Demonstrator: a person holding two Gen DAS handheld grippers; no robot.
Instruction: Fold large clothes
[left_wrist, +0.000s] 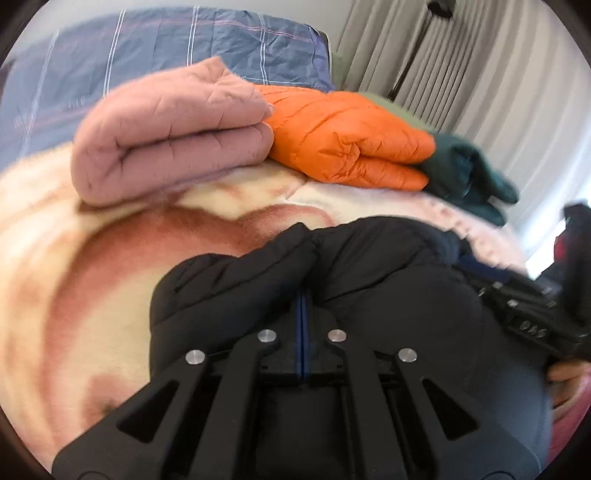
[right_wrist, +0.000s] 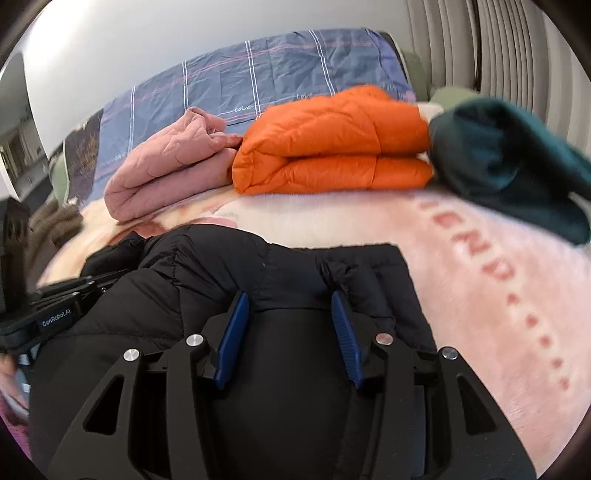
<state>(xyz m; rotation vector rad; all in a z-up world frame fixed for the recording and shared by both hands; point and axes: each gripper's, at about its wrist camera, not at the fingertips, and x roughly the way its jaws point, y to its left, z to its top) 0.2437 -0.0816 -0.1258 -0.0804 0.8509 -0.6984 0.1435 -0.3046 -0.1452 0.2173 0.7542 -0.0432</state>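
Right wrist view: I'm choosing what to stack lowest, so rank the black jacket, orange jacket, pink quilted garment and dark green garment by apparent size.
1. black jacket, though nearest the camera
2. orange jacket
3. pink quilted garment and dark green garment: look alike, the green one blurred and nearer

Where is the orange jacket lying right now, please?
In both views the orange jacket lies folded at the far side of the bed, between the pink jacket on its left and the dark green garment on its right.
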